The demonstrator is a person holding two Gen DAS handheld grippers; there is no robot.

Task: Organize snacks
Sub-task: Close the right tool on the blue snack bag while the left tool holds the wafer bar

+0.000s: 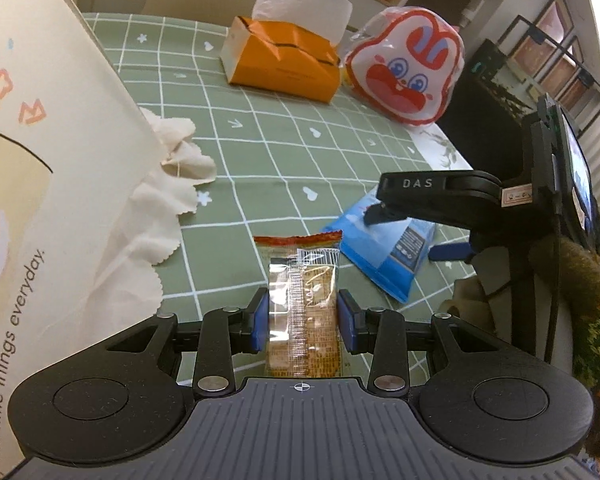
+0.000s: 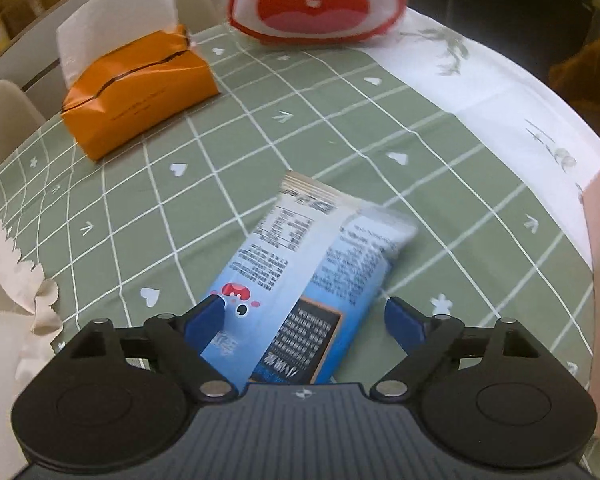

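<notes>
At the far left a cream paper bag (image 1: pixel 40 168) is seen beside a crumpled cloth (image 1: pixel 156 200) on the green checked tablecloth (image 1: pixel 260 152), with an orange tissue box (image 1: pixel 284 64) and a rabbit-faced pouch (image 1: pixel 406 66) at the far side. A clear orange snack bar (image 1: pixel 302 300) is clamped between the narrowly set pads of the left gripper (image 1: pixel 303 320). To the right, a blue snack packet (image 2: pixel 300 292) is lying on the tablecloth between the wide-open fingers of the right gripper (image 2: pixel 304 320), the left pad just at its edge and the right pad clear of it.

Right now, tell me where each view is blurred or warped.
Left wrist view: sharp on the orange snack; fisheye bends the tablecloth grid toward the edges. Right wrist view: the blue packet smears at its far end; grid lines bow strongly.
</notes>
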